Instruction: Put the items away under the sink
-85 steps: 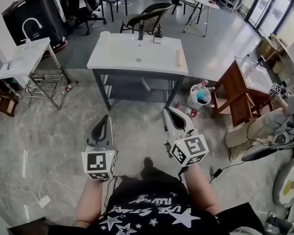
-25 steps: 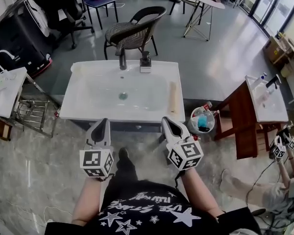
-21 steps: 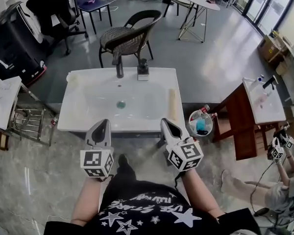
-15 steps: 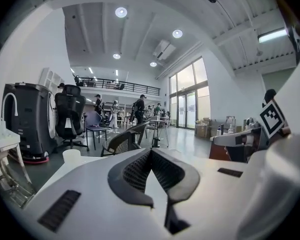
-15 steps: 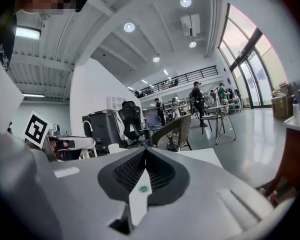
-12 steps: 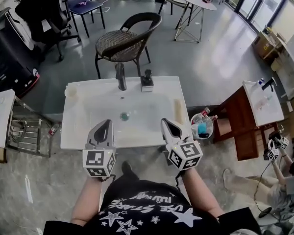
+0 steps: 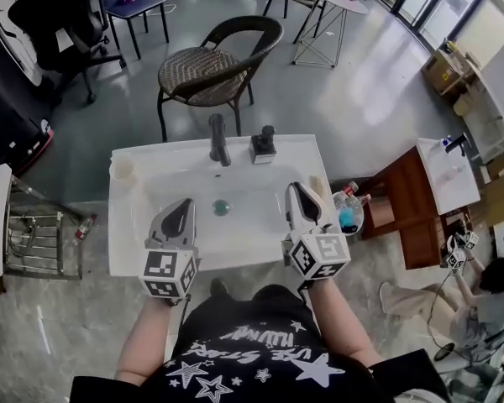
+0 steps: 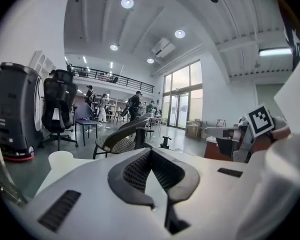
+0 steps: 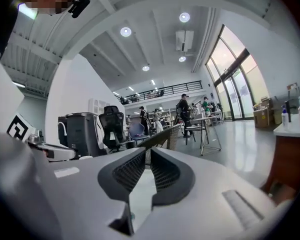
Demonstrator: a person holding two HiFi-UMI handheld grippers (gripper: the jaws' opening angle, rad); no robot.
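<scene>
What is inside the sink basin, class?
Only a greenish drain shows in the basin. The left tongs and right tongs cover parts of it, so those stay unseen.

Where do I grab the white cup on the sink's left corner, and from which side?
Take the cup across its side wall, below the rim, with the left gripper, level from the front. It stands upright and alone on the sink corner, so its round wall looks free.

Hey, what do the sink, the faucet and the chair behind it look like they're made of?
Sink: smooth glossy white, probably ceramic.
Faucet: dark matte finish, likely metal.
Chair: woven, wicker-like seat and back on a dark frame; frame material unclear.
</scene>
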